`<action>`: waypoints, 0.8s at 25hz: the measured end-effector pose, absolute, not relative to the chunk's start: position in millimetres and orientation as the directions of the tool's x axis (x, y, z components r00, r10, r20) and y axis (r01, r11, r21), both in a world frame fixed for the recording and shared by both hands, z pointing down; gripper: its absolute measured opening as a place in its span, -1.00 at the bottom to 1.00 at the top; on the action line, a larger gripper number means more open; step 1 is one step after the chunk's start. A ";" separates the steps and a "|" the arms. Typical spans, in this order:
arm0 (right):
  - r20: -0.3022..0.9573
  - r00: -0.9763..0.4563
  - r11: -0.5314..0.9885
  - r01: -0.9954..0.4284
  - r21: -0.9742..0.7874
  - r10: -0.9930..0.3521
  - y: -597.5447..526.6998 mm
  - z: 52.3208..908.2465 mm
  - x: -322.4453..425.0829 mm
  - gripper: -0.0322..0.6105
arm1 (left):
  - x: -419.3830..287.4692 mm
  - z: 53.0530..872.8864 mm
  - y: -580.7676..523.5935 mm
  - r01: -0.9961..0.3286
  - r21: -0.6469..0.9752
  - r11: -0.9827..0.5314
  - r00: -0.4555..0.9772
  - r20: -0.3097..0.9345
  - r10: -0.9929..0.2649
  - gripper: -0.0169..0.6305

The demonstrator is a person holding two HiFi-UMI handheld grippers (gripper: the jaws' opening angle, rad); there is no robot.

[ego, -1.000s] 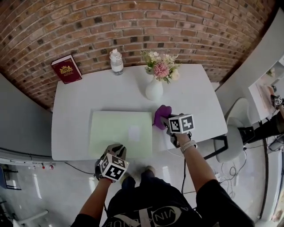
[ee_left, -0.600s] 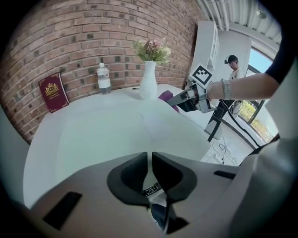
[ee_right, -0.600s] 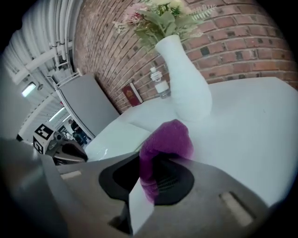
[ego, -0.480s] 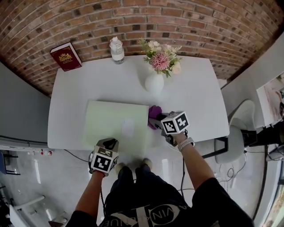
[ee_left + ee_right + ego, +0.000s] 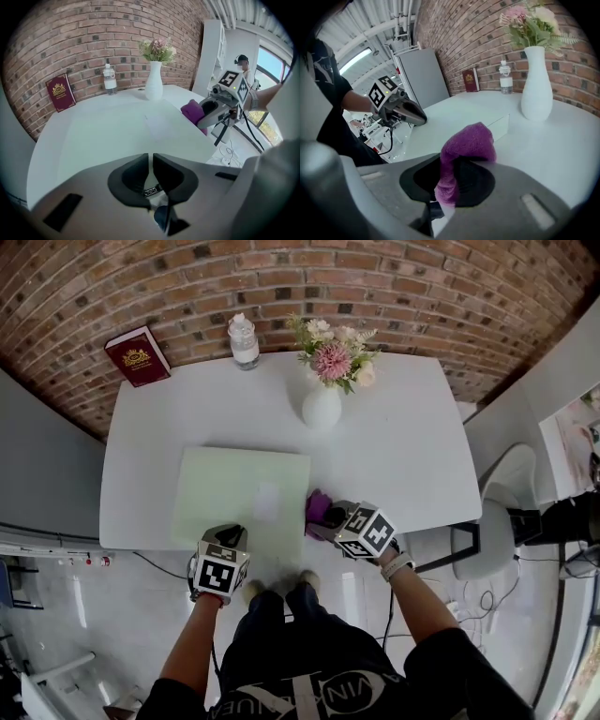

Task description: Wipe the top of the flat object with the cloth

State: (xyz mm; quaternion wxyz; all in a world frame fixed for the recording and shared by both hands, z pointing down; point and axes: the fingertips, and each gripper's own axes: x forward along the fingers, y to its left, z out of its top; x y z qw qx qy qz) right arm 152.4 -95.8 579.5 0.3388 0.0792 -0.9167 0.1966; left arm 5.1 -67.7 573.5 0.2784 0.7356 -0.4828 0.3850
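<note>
Two tongs in play, and only one is carrying anything. My right tongs (image 5: 451, 165) are clamped on the purple cloth (image 5: 468, 140). One end is pinched between the pads and the rest bulges out past the tips as a loose wad. My left tongs (image 5: 151, 163) have their jaws drawn together with nothing between them.

The flat object (image 5: 239, 486), a pale green slab with a small white patch (image 5: 267, 502) on top, lies on the white table (image 5: 403, 446). It stretches out directly ahead of the left tongs, whose tips sit at its near edge; I cannot tell whether they touch it. From the right tongs it lies just off to the left, with the cloth wad beside its near right corner rather than over it.

I judge the cloth to be soft, light and limp. It should flatten under pressure and may fold or drag back on itself, so the present hold low on one end suits it, leaving the free wad to do the wiping. The slab looks thin, stiff and light, and on that smooth tabletop I expect it to skate under a sideways stroke. The near edge, right under the left tips, is where I would pin it.

Beyond both tongs stand a vase of flowers (image 5: 322, 404), a bottle (image 5: 244, 341) and a red book (image 5: 138, 355), well apart from the work.
</note>
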 end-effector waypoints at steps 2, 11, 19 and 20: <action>0.647 -0.762 0.918 -0.257 -0.303 0.001 -78.3 578.6 153.1 -0.72 | 5.6 573.8 -66.3 -0.928 0.037 -0.370 0.234 0.832 -0.503 -0.84; 0.661 -0.747 0.957 -0.131 -0.259 0.076 -14.8 571.0 150.3 -0.72 | 3.2 574.2 -68.6 -0.950 0.021 -0.312 0.198 0.811 -0.550 -0.85; 0.583 -0.790 0.938 -0.031 -0.346 0.189 27.5 556.6 152.3 -0.72 | 3.0 570.2 -67.6 -0.962 0.045 -0.268 0.211 0.747 -0.631 -0.85; 0.556 -0.806 0.930 -0.018 -0.367 0.204 33.6 549.7 150.7 -0.72 | 3.1 569.9 -67.9 -0.963 0.057 -0.264 0.219 0.738 -0.638 -0.85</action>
